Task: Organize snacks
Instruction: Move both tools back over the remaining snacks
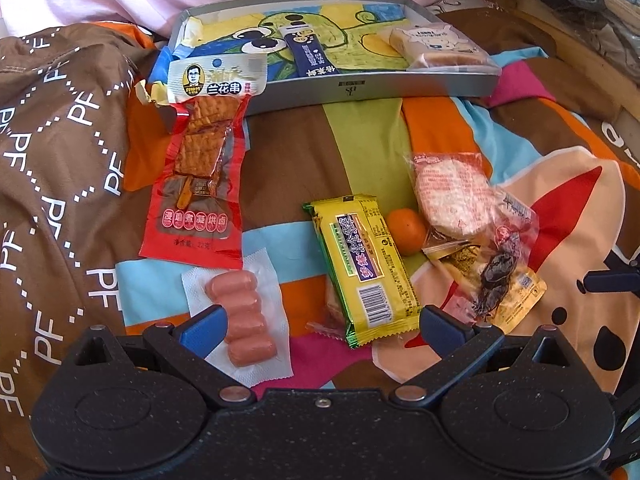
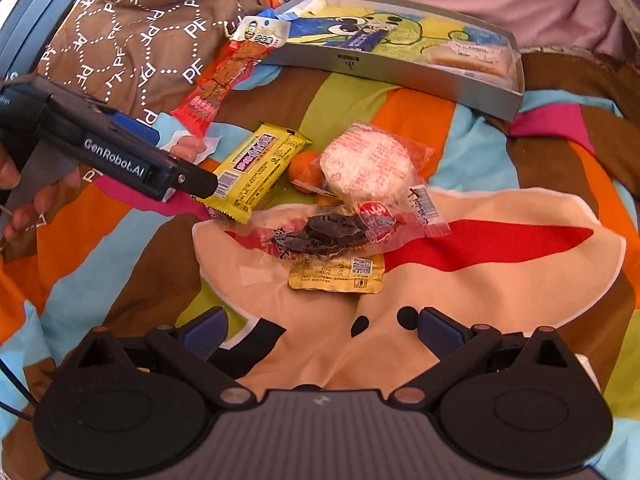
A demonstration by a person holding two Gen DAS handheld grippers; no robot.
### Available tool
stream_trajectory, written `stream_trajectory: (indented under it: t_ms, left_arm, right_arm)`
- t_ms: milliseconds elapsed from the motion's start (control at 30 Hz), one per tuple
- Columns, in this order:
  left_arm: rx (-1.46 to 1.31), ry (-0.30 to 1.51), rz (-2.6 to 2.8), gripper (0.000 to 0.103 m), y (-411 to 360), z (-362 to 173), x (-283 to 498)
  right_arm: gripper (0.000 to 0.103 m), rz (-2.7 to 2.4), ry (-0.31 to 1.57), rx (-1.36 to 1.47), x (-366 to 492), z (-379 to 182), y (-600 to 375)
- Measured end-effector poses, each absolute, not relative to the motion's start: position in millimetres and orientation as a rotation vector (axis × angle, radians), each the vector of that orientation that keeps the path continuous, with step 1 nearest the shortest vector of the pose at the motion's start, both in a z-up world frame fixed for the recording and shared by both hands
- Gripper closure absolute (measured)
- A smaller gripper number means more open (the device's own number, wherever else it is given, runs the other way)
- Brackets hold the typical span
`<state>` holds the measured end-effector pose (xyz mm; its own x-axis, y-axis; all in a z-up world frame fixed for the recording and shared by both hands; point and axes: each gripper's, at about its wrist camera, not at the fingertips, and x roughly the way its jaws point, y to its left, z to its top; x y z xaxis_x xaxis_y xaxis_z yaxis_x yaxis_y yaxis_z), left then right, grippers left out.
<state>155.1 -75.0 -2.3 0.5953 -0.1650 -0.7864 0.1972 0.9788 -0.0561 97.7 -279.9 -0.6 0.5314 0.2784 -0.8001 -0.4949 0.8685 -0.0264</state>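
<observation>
Snacks (image 1: 362, 264) scattered on quilt (image 1: 288, 152), tray (image 1: 360, 90) behind

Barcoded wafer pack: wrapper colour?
Yellow wrapper with a purple label and green edges; clearest in left wrist view.

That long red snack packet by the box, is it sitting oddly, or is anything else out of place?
Yes. The red tofu-skewer packet lies half in, half out: its white top leans on the corner of the grey box, the rest trails onto the bedspread. Nothing looks spilled or torn.

Loose wrapped snacks (image 1: 362, 264) on the bedspread — two more inside the grey tray (image 1: 372, 88).
</observation>
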Motion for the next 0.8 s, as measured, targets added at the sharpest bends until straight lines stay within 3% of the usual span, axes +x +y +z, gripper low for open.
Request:
stream_trajectory:
  t_ms: [433,800]
  left_arm:
    - [0.056,0.912,-0.178,0.001,-84,-4,178]
    - [-0.013,0.963,-0.128,0.003,-93,-13,209]
  right_arm:
    - [0.0,0.295,0.924,0.01,124,-4,-276]
    - [0.0,0.201,0.873,0.019,143,-15,-250]
